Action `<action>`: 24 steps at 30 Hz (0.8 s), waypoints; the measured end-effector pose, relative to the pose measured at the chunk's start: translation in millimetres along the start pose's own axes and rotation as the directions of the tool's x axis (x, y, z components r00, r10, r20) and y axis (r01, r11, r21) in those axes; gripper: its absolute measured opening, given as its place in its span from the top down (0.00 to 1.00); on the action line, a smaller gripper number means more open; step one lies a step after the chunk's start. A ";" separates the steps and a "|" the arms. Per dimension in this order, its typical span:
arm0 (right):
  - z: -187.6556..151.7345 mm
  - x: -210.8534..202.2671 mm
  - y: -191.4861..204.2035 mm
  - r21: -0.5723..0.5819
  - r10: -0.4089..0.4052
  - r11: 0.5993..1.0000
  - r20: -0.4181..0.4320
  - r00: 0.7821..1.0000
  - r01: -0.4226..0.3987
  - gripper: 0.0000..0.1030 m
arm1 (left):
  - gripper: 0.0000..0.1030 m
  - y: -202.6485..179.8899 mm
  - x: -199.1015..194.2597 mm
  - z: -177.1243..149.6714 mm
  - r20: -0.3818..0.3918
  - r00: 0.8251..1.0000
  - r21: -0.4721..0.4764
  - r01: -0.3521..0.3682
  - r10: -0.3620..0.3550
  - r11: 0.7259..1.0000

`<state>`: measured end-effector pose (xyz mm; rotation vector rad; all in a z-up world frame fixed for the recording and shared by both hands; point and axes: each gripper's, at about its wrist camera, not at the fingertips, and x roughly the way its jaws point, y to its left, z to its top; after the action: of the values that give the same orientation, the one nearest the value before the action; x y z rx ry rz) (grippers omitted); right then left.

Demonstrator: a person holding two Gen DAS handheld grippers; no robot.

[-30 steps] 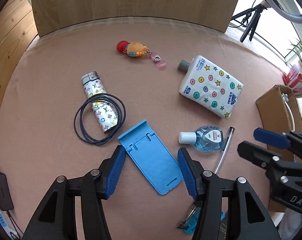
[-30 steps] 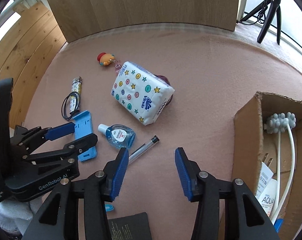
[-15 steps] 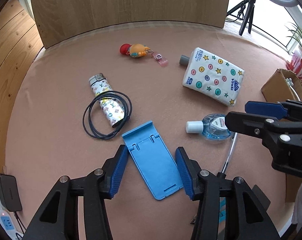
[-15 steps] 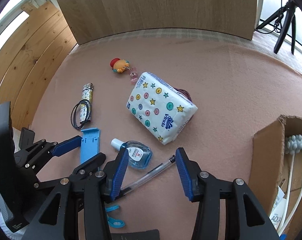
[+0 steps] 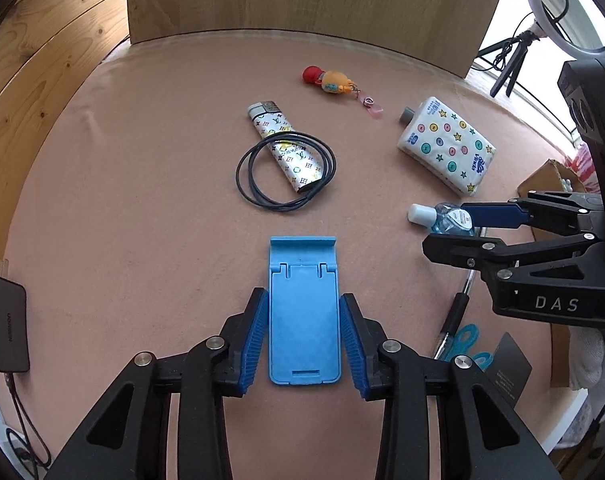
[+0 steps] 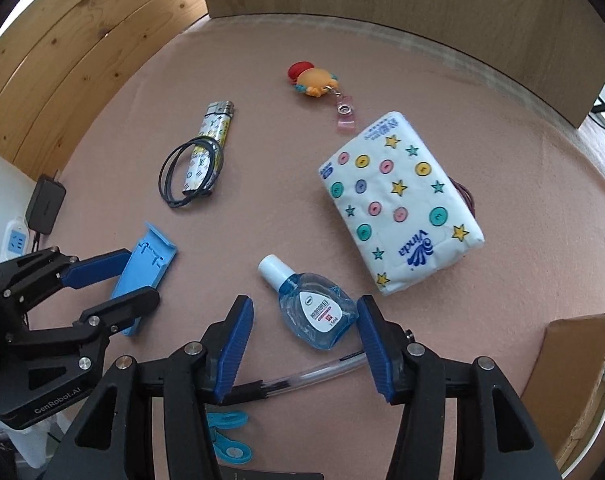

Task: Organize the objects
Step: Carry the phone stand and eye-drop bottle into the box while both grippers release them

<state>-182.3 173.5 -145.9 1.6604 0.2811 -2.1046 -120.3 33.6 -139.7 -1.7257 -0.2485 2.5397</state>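
Left claw [image 5: 304, 320] straddling phone stand [image 5: 303, 312], seemingly ungripped.

Left tool [image 5: 303, 340] and right tool [image 6: 302, 344] both spread wide, low

Flat blue phone stand [image 5: 303, 320] lies beside a clear blue dropper bottle [image 6: 316, 316].

Phone stand [image 5: 303, 320] lies nearest, between the left gripper's [image 5: 303, 344] fingers. Behind it a cable loop [image 5: 286, 176] rings the lighter [image 5: 284, 146]. Right: eye-drop bottle [image 6: 316, 312], a pen [image 6: 302, 376] seemingly under it, tissue pack [image 6: 398, 204] beyond.
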 end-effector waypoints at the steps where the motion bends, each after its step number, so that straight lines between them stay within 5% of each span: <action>1: -1.3 1.3 4.7 -0.016 -0.028 0.999 -0.002 1.000 0.028 0.51 | 0.62 0.9 -0.7 -1.4 0.000 1.000 -0.004 0.001 -0.001 1.000; 7: -10.7 -0.4 16.4 -0.019 -0.085 0.996 0.027 0.996 0.086 0.70 | 0.62 15.3 -7.2 -14.0 0.009 0.999 -0.087 0.053 -0.052 0.995; 15: -34.4 -13.5 9.6 0.103 -0.015 0.995 0.078 0.997 0.007 0.70 | 0.62 26.0 -19.7 -28.2 0.021 0.994 -0.173 0.112 -0.109 0.979; 24: -68.0 -67.9 -12.9 0.220 0.029 0.973 0.199 0.980 -0.073 0.70 | 0.62 8.1 -34.5 -26.0 0.054 0.988 -0.153 0.151 -0.144 0.977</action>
<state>-116.8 228.1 -99.7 1.5458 -0.0655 -2.3089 -83.0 23.4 -118.7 -1.6345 -0.5716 2.5111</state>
